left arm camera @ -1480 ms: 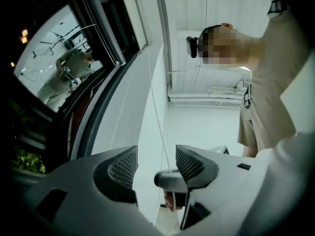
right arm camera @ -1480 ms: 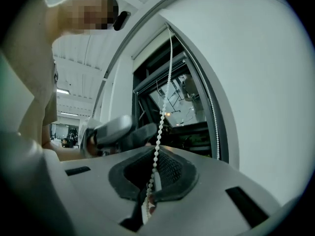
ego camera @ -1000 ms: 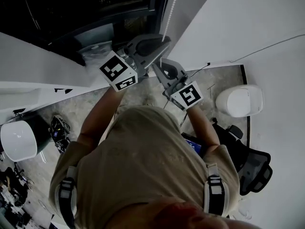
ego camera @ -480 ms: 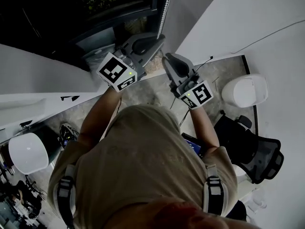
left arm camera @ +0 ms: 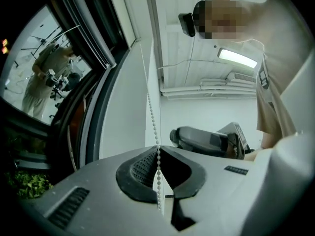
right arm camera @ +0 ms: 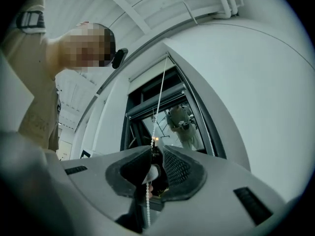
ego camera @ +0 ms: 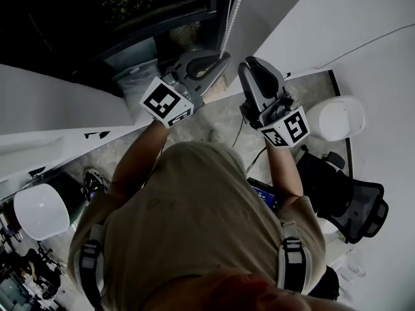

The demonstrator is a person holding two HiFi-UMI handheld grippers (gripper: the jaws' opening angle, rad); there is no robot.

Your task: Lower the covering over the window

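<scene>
A white bead chain (ego camera: 228,24) hangs beside the dark window (ego camera: 130,11) at its right edge. My left gripper (ego camera: 220,60) is shut on the bead chain (left arm camera: 151,117), which runs up from between its pads in the left gripper view (left arm camera: 158,149). My right gripper (ego camera: 249,67) is raised beside the left one, to its right. Its jaws have just been opening, and the chain (right arm camera: 160,97) passes through the narrow gap between its pads (right arm camera: 156,149) without being pressed. The window (right arm camera: 167,117) shows uncovered glass with a reflection of the person.
A white wall (ego camera: 337,18) stands right of the window and a white ledge (ego camera: 52,102) lies below it on the left. On the floor are a round white bin (ego camera: 334,118), a black office chair (ego camera: 350,206) and another white round thing (ego camera: 39,209).
My right gripper has risen along the chain and its jaws have parted. My left gripper has shifted a little and stays clamped on the chain.
</scene>
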